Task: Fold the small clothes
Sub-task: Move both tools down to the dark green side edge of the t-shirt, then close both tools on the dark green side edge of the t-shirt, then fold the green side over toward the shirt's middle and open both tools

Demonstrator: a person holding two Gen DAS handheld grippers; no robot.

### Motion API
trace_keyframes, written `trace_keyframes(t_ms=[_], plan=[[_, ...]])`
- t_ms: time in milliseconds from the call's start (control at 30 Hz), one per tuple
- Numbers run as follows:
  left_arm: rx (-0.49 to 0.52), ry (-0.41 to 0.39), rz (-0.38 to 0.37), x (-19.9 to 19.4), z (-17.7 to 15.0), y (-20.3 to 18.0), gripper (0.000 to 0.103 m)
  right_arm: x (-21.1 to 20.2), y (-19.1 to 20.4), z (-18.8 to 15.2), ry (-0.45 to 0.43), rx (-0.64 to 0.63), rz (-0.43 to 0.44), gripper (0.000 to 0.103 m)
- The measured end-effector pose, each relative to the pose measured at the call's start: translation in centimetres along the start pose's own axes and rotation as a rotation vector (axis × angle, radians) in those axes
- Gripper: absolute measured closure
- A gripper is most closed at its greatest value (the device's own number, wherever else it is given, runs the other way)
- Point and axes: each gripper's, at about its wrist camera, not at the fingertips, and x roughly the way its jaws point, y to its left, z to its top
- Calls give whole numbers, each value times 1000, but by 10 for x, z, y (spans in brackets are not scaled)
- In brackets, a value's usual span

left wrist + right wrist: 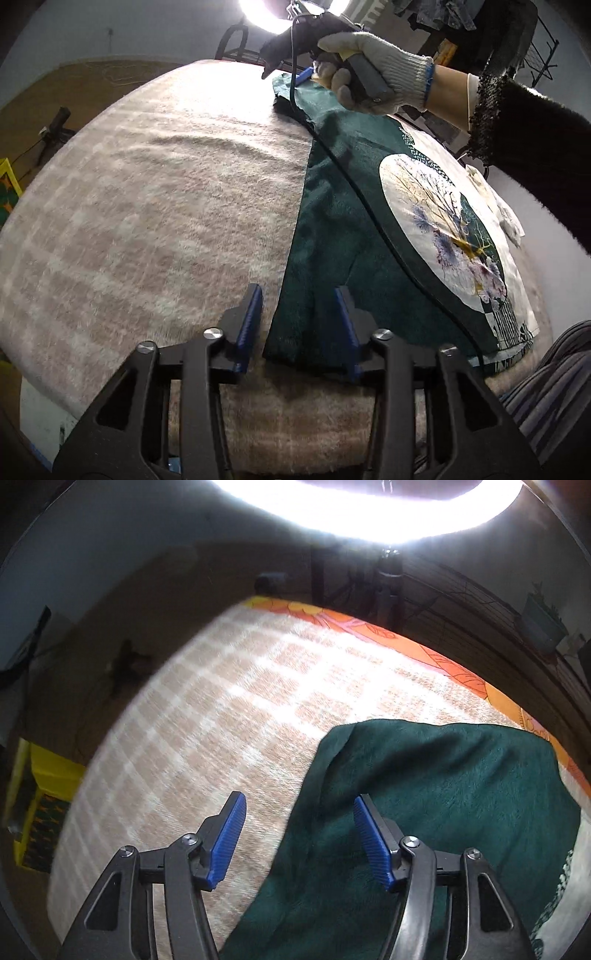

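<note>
A dark green garment (332, 229) with a round white tree print lies flat on the beige checked blanket (155, 206). My left gripper (299, 328) stands open over its near left corner. One blue pad rests above the cloth and the other beside its edge. At the garment's far end a gloved hand holds my right gripper (284, 79) just over the cloth. In the right wrist view the right gripper (300, 832) is open and straddles the left edge of the green garment (443, 794), without pressing on it.
A black cable (373, 221) trails across the garment. Small white cloth pieces (509, 218) lie at the blanket's right side. An orange floral sheet (406, 642) borders the far edge. A yellow box (44, 797) stands left of the table, and a ring light (369, 513) glares overhead.
</note>
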Motion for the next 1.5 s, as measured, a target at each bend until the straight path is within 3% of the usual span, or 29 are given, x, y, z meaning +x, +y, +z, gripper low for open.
trace_keyframes(t_ms=[133,200,300,367,567,767,1100,1300,1500], plan=[[46,-22,37,2,-4,-8,64,7,-8,-3,19,3,-22,63],[59,-14,28,6,-4,-11,99,6,-8,-4,14,-10,-40,74],[38,-8,-17,8,-2,-12,101,4,-6,-3,12,-30,-39,97],[40,-6,-44,7,0,-15,101,0,-8,-3,0,-28,-36,100],[49,-2,-127,-3,8,-30,102,-28,-32,-4,-74,17,47,101],[86,2,-200,-10,16,-59,102,-72,-84,-20,-160,91,112,101],[229,87,-338,6,25,-148,102,-133,-198,-71,-247,197,98,101],[299,192,-406,39,31,-192,102,-122,-256,-99,-225,267,57,101],[346,296,-415,66,28,-210,102,-89,-276,-112,-172,296,38,97]])
